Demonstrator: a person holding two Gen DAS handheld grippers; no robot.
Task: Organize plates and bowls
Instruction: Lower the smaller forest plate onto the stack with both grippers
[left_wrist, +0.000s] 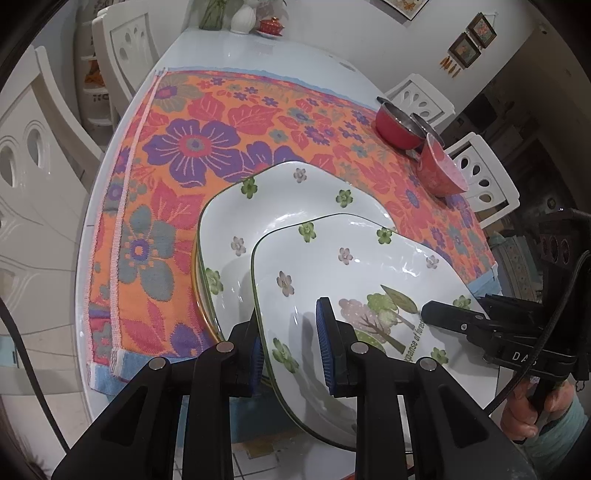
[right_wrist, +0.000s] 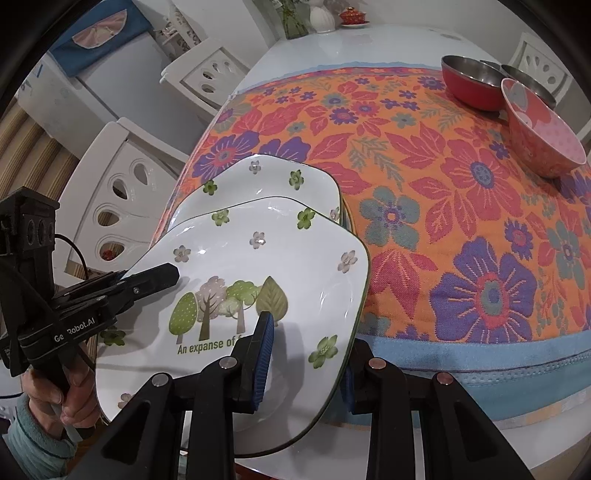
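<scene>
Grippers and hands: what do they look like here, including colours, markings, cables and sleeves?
Both grippers, left gripper and right gripper, are black angular frames with silver round bolts; the fingers carry ribbed blue pads. White lettering marks their bodies, partly readable as "Robot.AI". A black cable trails from each. Both hands wear a light teal sleeve.

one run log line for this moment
left gripper: shut on white square tree-print plate | right gripper: shut on same plate | plate: above matching plate stack
</scene>
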